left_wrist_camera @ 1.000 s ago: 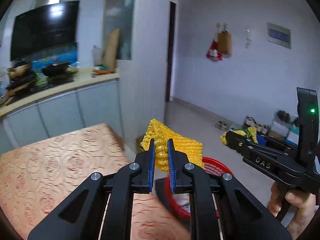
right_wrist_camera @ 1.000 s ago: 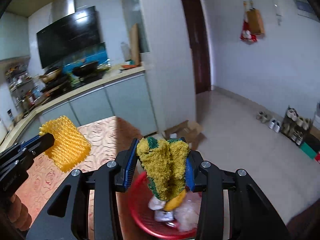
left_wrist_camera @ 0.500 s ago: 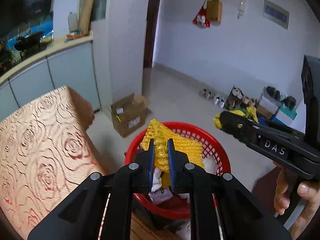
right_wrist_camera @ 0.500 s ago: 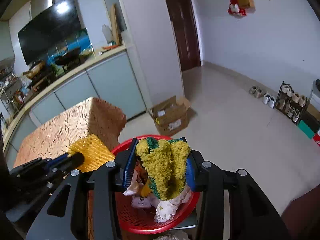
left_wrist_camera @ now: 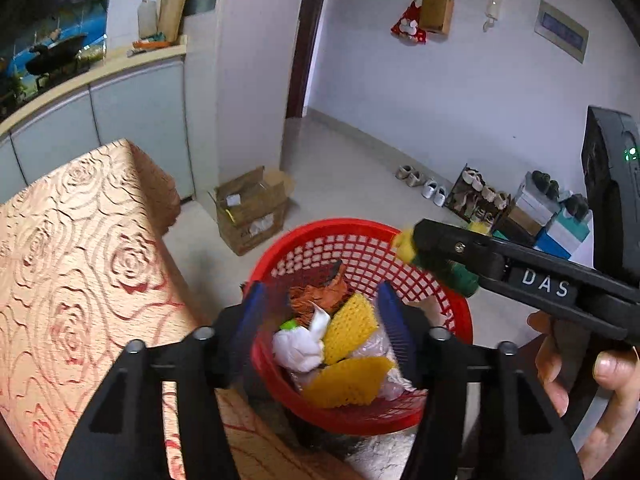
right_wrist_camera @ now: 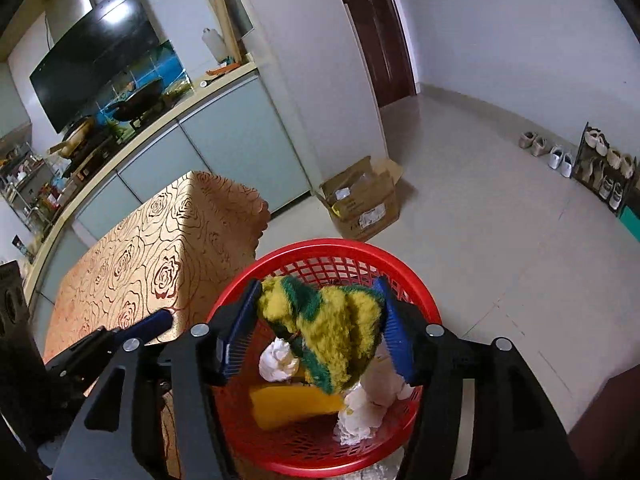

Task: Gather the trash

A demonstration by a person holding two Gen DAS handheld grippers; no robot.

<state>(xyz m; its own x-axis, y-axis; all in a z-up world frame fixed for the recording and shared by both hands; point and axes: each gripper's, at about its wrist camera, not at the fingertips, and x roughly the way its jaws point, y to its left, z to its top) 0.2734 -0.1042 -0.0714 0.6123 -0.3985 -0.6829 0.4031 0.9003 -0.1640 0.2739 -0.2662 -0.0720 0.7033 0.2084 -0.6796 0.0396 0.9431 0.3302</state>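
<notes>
A red mesh basket [left_wrist_camera: 360, 236] stands on the floor beside the table, holding white tissue wads, orange scraps and yellow foam net. My left gripper [left_wrist_camera: 324, 320] is open above it; the yellow foam net [left_wrist_camera: 348, 380] lies loose inside the basket. My right gripper [right_wrist_camera: 316, 324] has its jaws wide apart over the basket [right_wrist_camera: 340, 246], with the yellow-green fuzzy sponge [right_wrist_camera: 332, 324] between the pads, seemingly slipping down. The right gripper also shows in the left wrist view [left_wrist_camera: 416, 240].
A table with a gold rose-patterned cloth [left_wrist_camera: 60, 260] is left of the basket. An open cardboard box [left_wrist_camera: 252, 208] sits on the floor behind. Shoes and a shoe rack [left_wrist_camera: 476, 196] line the far wall. Kitchen counter [right_wrist_camera: 160, 120] at back left.
My left gripper opened and the yellow foam net dropped into the basket. My right gripper's jaws spread wider around the fuzzy sponge. Both grippers moved lower over the basket.
</notes>
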